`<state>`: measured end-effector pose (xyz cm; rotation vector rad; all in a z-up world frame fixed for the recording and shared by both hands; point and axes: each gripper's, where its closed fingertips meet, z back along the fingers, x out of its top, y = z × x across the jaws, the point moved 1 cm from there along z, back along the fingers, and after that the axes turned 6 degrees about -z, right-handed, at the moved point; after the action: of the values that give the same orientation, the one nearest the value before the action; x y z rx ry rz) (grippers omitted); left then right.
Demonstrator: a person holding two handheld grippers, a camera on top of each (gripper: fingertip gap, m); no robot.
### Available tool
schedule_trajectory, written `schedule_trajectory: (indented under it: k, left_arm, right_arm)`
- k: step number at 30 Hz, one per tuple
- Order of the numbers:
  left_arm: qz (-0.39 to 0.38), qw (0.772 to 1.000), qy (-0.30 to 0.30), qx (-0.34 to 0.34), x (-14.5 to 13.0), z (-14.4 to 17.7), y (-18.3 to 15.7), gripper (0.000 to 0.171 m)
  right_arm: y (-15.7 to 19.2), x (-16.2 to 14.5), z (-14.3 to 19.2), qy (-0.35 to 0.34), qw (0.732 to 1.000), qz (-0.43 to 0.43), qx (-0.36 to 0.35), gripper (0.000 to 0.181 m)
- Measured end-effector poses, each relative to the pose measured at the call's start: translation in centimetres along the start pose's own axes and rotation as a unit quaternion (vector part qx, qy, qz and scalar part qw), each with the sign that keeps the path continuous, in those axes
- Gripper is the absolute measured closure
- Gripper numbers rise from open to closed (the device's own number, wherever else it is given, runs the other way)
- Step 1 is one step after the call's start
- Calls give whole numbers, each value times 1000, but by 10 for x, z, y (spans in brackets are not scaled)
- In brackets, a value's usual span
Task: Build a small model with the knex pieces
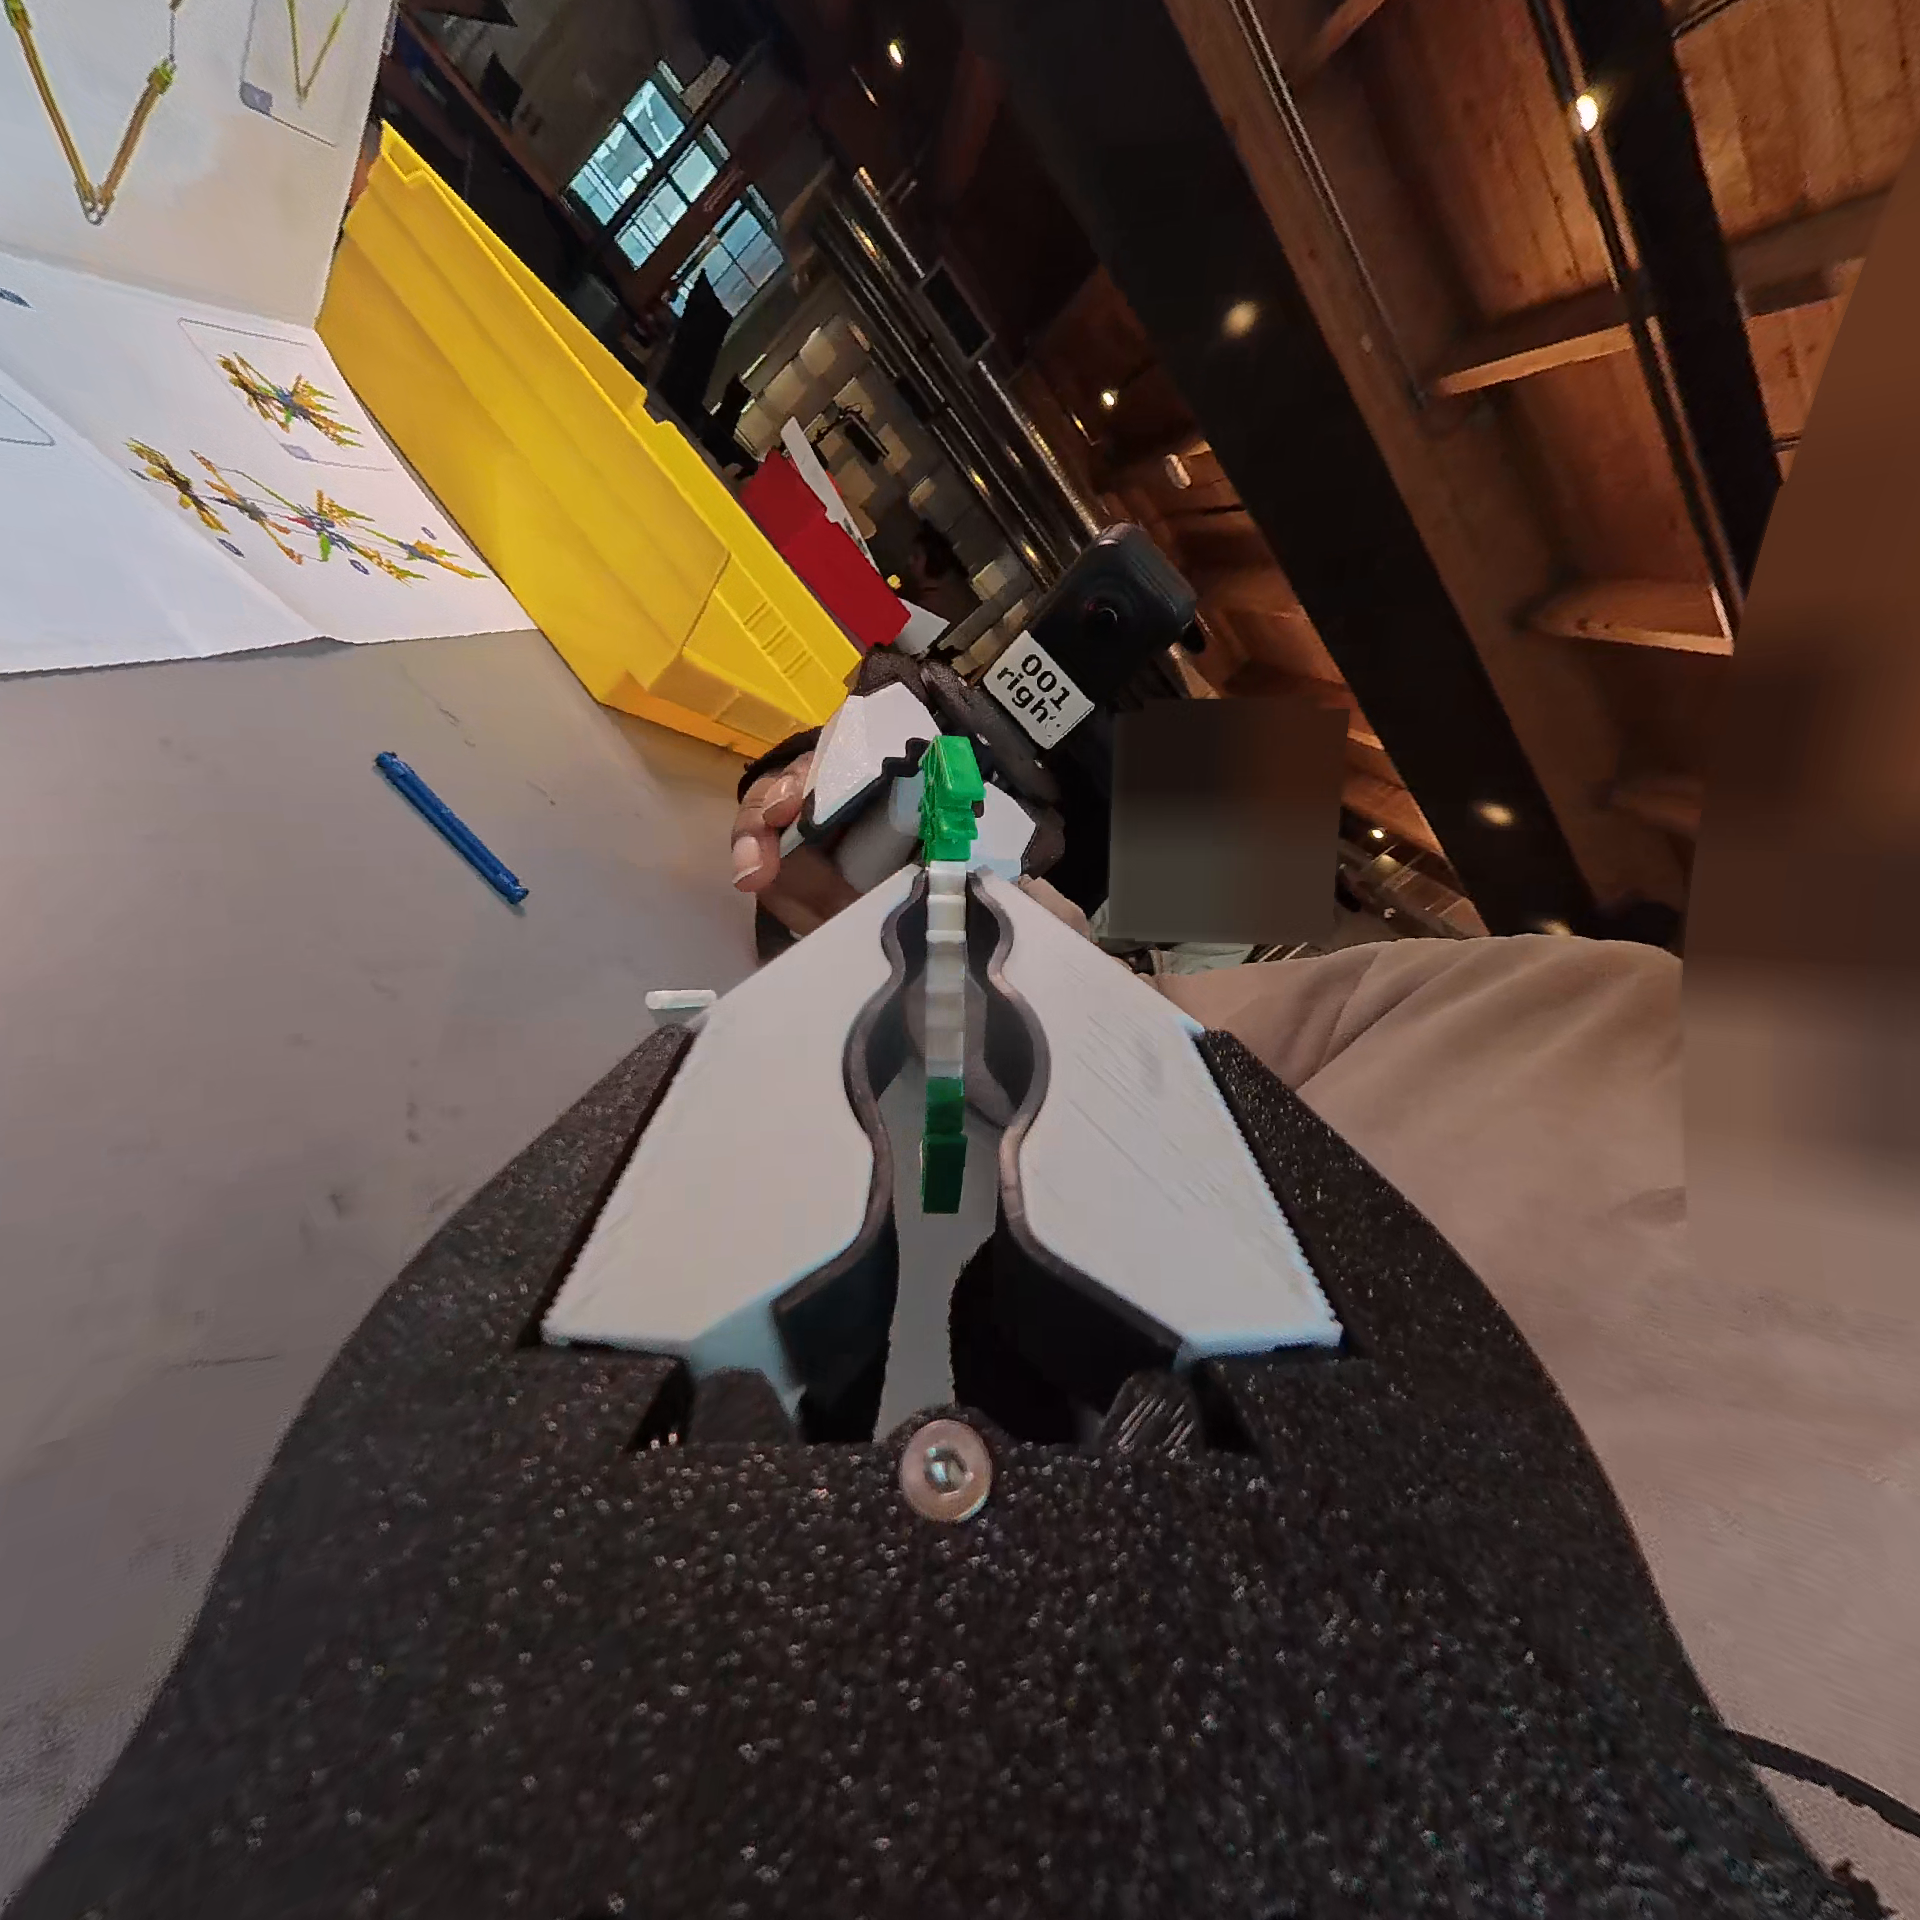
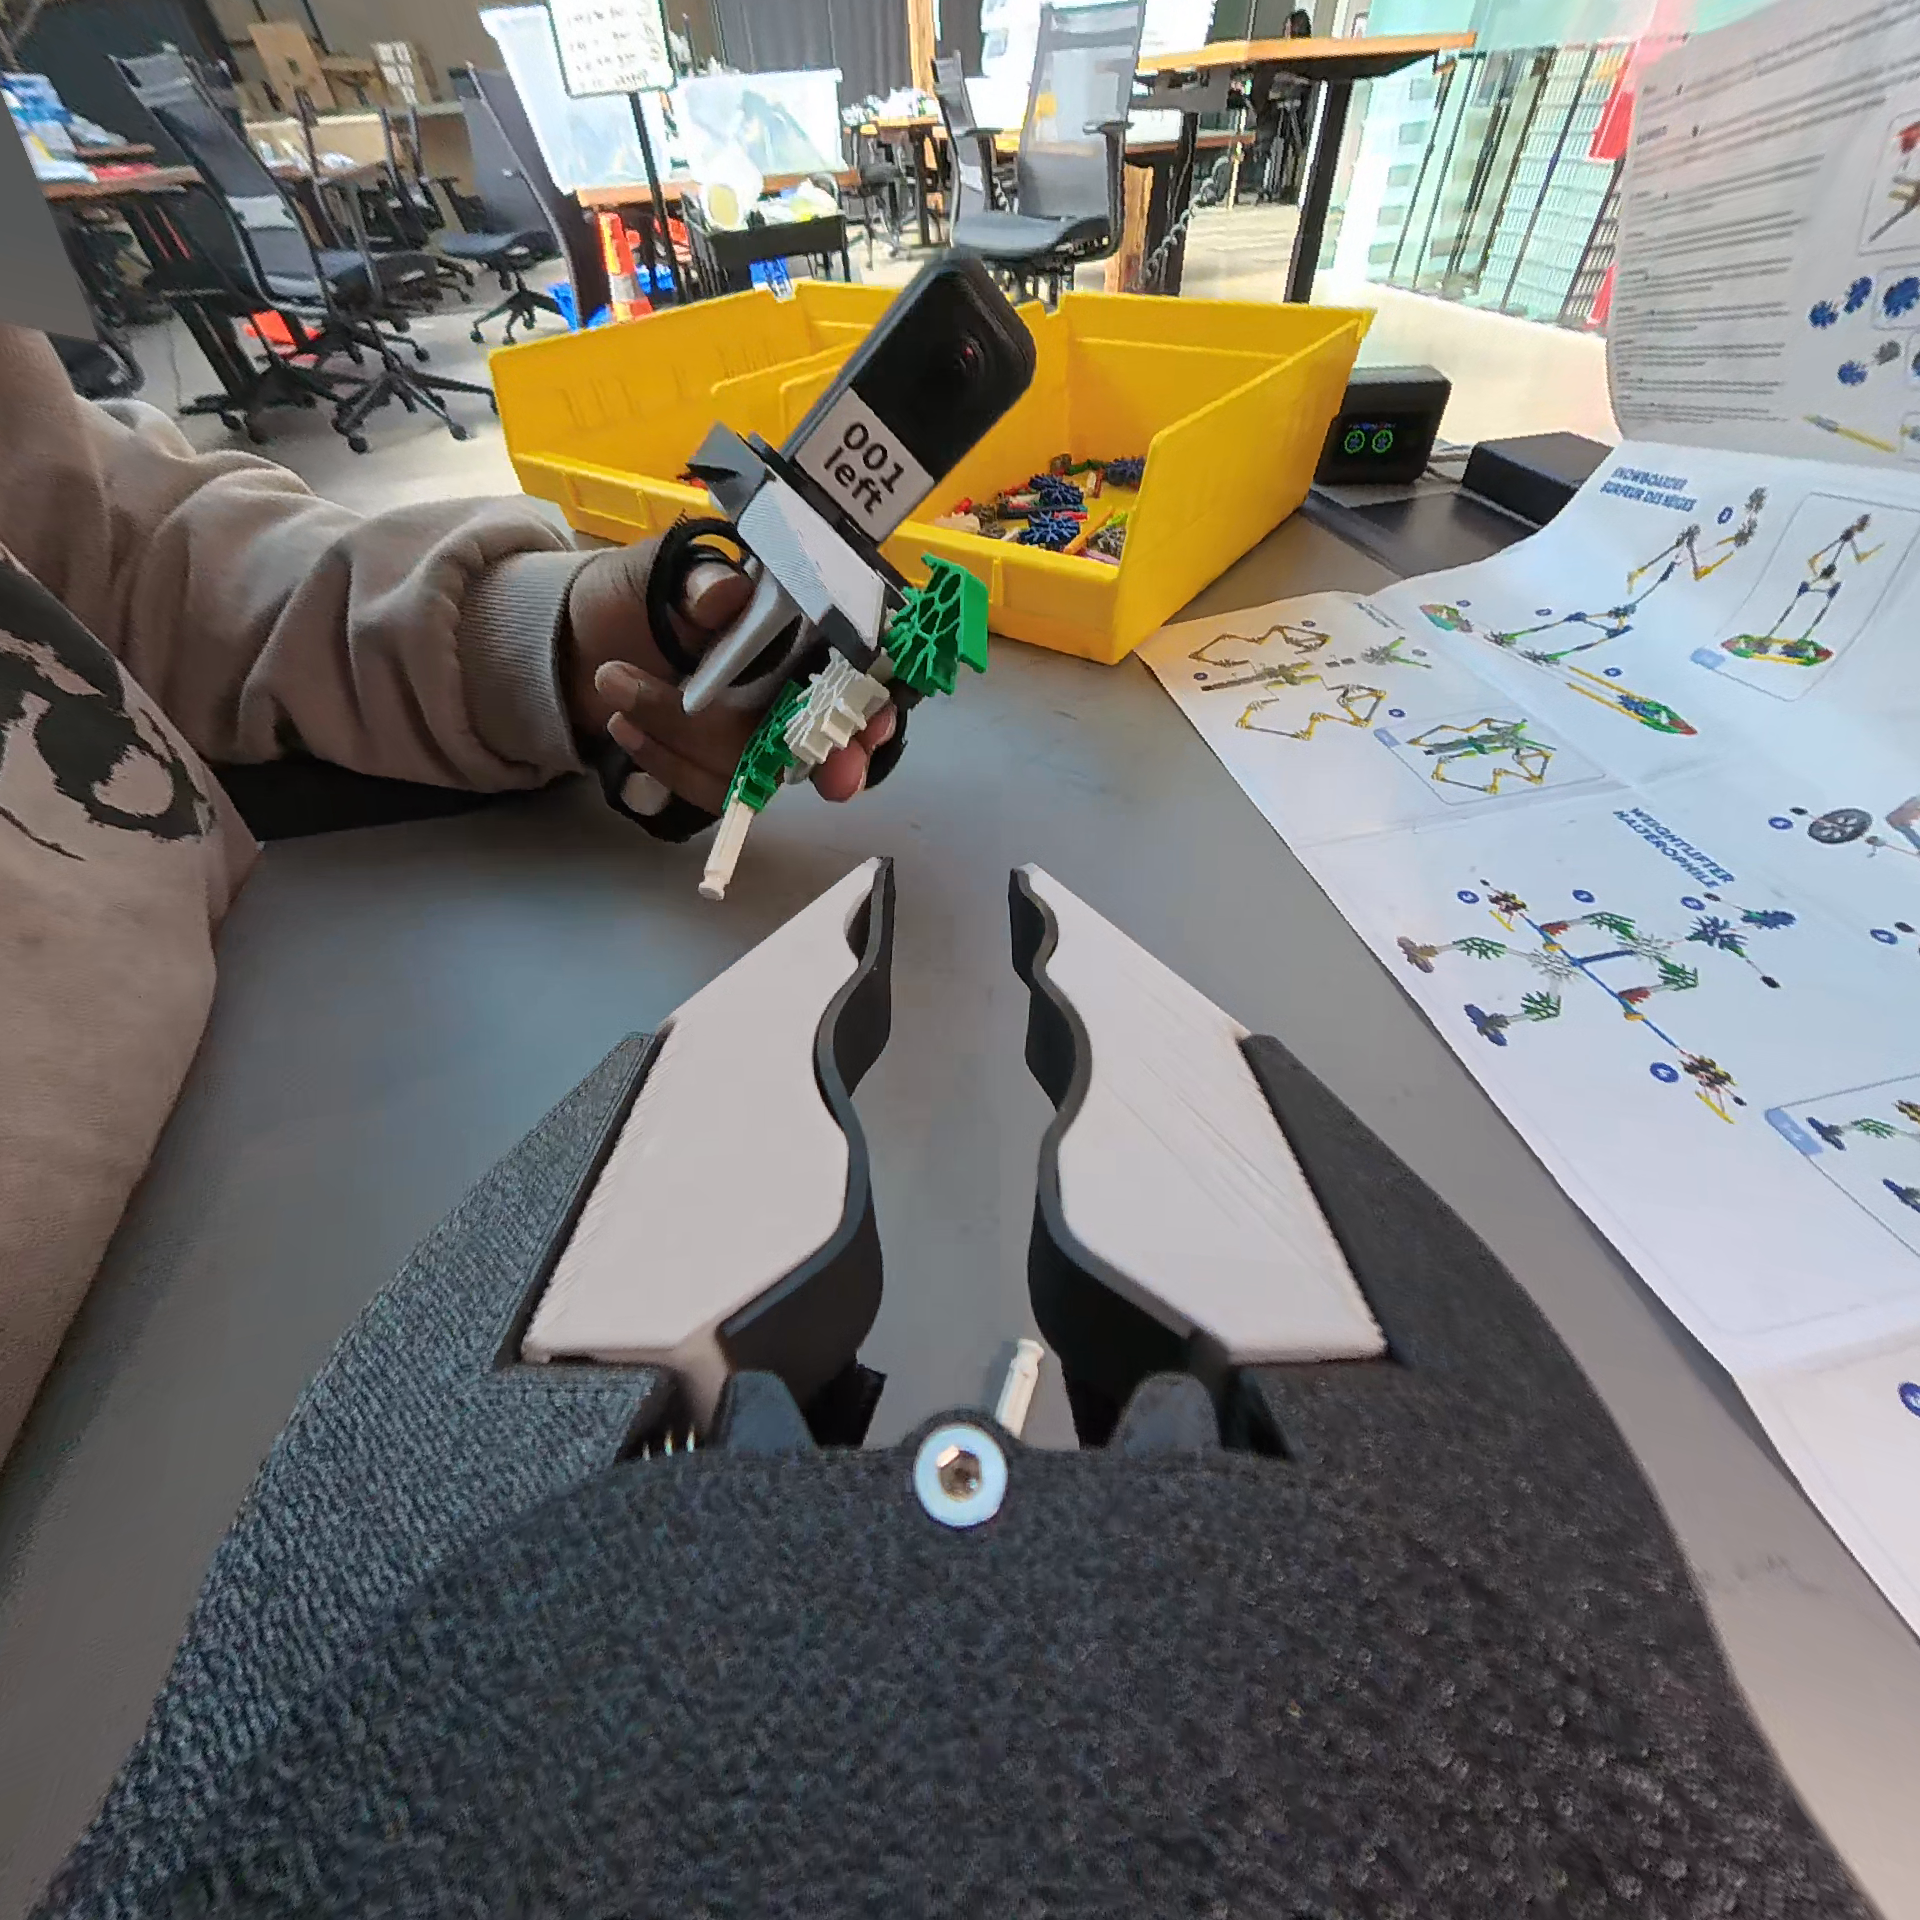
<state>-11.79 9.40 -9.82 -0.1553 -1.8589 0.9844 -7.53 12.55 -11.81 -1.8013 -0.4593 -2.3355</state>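
Grey tabletop (image 2: 1039, 748) fills both my views, with a yellow bin (image 2: 1195, 436) of small toy parts at the back and printed instruction sheets (image 2: 1558, 831) spread to one side. My left gripper (image 1: 943, 883) is clamped on a green-and-white toy assembly (image 1: 943, 997), held up above the table with a white rod (image 2: 724, 852) sticking out below. My right gripper (image 2: 951, 883) hangs with fingers apart, holding nothing, near the assembly; a blue rod (image 1: 449, 828) lies loose on the table.

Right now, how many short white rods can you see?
2. One white rod sticks out below the green and white piece held in the left claw. The other lies on the table beneath the open right claw. More may be hidden in the yellow bin.
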Motion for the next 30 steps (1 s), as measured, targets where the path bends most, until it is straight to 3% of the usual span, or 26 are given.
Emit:
schedule_trajectory:
  k: [7, 16, 23, 30]
  left_arm:
    - [27, 999, 10, -22, -8, -7, -4, 167]
    - [35, 999, 18, -3, -13, -9, 2, 167]
    - [47, 998, 1, -41, -7, -8, -10, 167]
    - [116, 987, -34, -104, -3, -11, -20, 167]
  right_arm:
    - [12, 25, -1, -74, 996, -44, 21, 164]
    - [18, 23, -4, -71, 995, -62, 41, 178]
    - [14, 30, 2, -91, 993, -63, 34, 167]
    - [28, 41, -7, -112, 991, -57, 47, 164]
